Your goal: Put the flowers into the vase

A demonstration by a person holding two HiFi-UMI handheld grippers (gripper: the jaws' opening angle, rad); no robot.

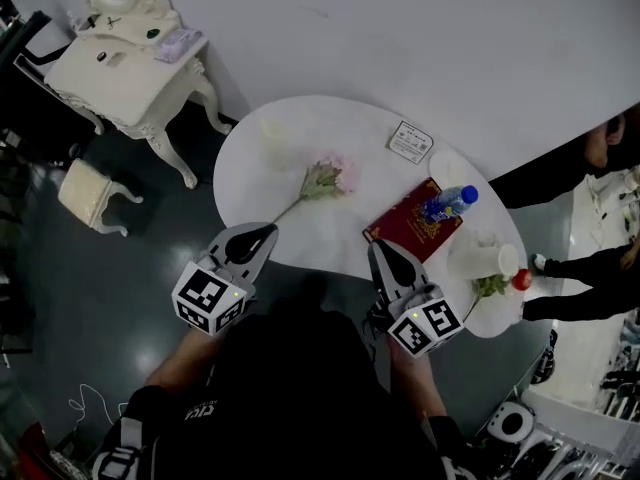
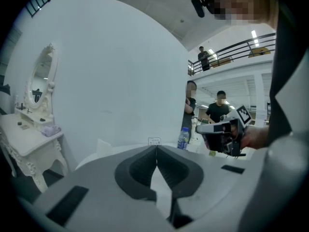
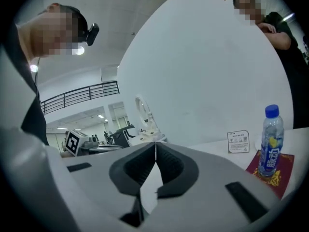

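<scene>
White oval table (image 1: 300, 128) on dark grey floor, before a white wall. Off its 10 o'clock side, cream dressing table (image 1: 120, 68) and stool (image 1: 95, 193). Left gripper (image 1: 268, 232) at the 7 o'clock edge, jaws pressed together, empty. Pink flower (image 1: 325, 178) flat near table centre; pale vase (image 1: 275, 138) at its 10 o'clock, apart. Toward 3 o'clock, bottle (image 1: 450, 203) upright on red book (image 1: 405, 226). Right gripper (image 1: 380, 248) at the 5 o'clock edge, likewise clamped on nothing.

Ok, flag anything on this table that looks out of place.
The pink flower lies flat on the white table, stem toward the left gripper, not in any vase. A water bottle stands on the red book. Nothing looks spilled.
</scene>
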